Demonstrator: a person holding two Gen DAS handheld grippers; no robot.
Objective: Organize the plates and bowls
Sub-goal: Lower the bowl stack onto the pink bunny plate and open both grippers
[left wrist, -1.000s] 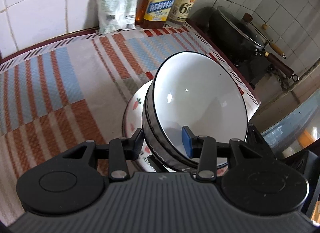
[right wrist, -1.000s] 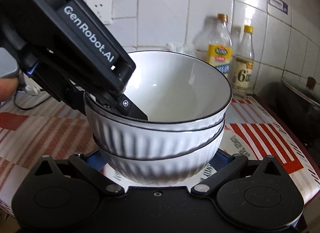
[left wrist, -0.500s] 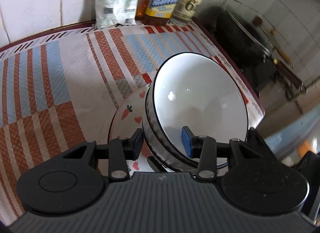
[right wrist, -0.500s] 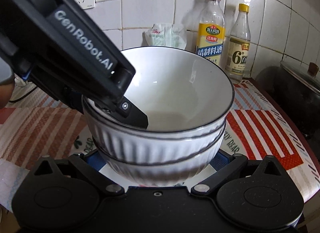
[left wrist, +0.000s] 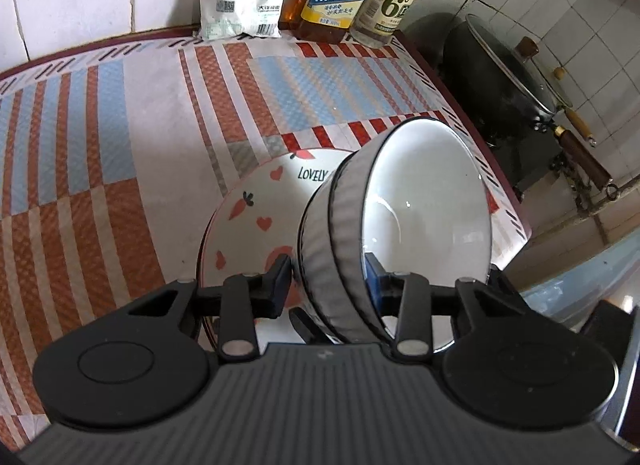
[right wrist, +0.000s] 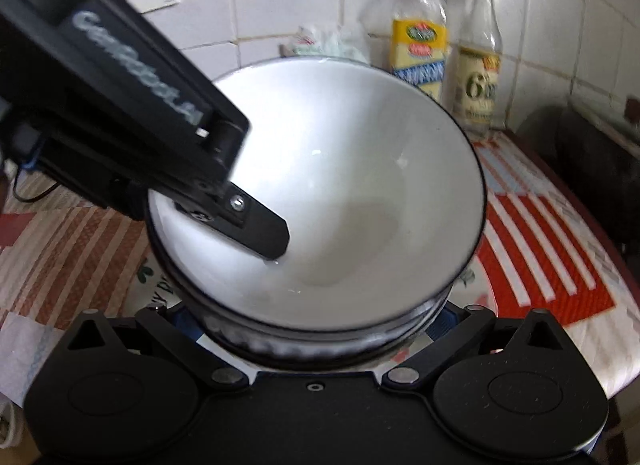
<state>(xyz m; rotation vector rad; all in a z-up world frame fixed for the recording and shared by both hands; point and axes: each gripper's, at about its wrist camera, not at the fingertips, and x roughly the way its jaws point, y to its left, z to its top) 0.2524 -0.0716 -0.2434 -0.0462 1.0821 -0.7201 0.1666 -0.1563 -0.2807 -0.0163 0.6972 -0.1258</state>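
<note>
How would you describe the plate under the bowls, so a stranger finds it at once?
On the striped tablecloth, look near the right edge beside the black wok. The plate lies flat below the stacked white bowls. Only it has red hearts, carrots and the word LOVELY.

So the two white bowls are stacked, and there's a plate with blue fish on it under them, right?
Almost. The stacked bowls are white, pinched at the rim by the left gripper. But the plate under them has no blue fish. The left wrist view shows red-orange carrots and hearts on it, with the word LOVELY.
</note>
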